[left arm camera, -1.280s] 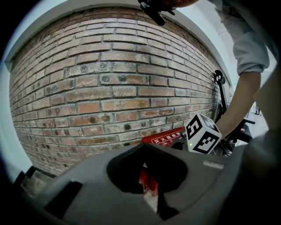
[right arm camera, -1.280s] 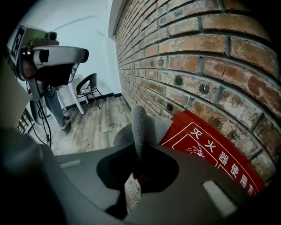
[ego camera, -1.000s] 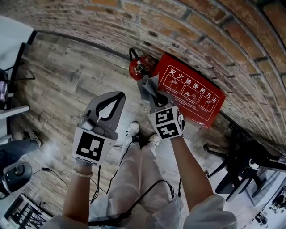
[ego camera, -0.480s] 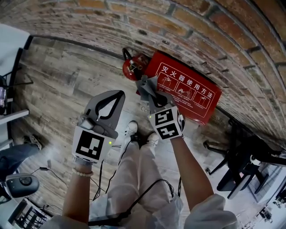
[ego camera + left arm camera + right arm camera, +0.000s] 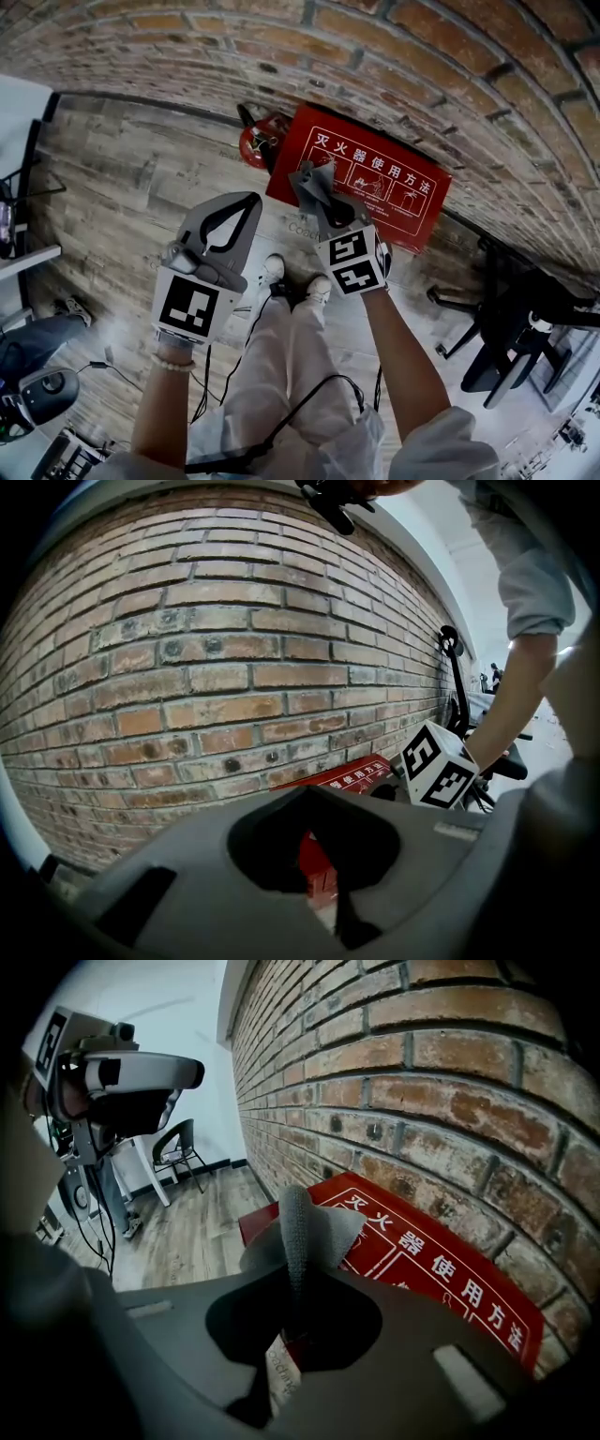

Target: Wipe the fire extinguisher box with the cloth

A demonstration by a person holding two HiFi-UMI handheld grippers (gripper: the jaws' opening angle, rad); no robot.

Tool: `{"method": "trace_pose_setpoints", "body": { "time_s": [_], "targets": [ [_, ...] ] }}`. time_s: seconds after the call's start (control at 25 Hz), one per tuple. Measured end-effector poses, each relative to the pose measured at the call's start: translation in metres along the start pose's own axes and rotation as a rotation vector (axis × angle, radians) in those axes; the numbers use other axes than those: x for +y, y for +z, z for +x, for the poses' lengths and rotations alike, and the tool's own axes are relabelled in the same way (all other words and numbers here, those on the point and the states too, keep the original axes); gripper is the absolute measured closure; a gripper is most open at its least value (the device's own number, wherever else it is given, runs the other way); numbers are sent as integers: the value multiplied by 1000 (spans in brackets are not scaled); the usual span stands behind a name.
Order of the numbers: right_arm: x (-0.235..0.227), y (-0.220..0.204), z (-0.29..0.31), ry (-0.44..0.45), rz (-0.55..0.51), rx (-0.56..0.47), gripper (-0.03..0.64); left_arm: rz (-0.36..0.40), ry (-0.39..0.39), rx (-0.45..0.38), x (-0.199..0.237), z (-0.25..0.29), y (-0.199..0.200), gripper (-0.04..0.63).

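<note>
right tool (image 5: pixel 330 204) was clamped on the grey cloth (image 5: pixel 312 180) over the red fire extinguisher box (image 5: pixel 398 195) by the brick wall (image 5: pixel 422 56); left tool (image 5: pixel 246 202) hung alongside, jaws together, empty.

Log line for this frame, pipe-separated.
right tongs: shut on cloth, over fire extinguisher box | left tongs: shut, empty | cloth-box contact: cannot tell

The fire extinguisher box (image 5: pixel 398 192) is partly covered by the cloth (image 5: pixel 314 183) and the right gripper (image 5: pixel 328 206); its small print cannot be read. A dark chair (image 5: pixel 502 323) is cut off at the right edge.
</note>
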State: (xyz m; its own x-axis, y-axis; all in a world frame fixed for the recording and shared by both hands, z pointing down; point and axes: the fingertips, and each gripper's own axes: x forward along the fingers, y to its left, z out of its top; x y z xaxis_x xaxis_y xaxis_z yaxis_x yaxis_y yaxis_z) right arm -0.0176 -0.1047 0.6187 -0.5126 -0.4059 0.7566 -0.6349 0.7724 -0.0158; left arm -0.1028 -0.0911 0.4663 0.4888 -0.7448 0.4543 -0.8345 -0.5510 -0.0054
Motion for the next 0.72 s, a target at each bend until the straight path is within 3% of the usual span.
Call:
{"method": "trace_pose_setpoints", "body": {
  "time_s": [0.4, 0.72],
  "targets": [
    [-28, -32, -28, -55, 71, -1, 597, 18, -38, 0, -27, 14, 12, 597],
    [-49, -59, -52, -93, 108, 8, 597, -9, -59, -11, -46, 23, 21, 597]
  ]
}}
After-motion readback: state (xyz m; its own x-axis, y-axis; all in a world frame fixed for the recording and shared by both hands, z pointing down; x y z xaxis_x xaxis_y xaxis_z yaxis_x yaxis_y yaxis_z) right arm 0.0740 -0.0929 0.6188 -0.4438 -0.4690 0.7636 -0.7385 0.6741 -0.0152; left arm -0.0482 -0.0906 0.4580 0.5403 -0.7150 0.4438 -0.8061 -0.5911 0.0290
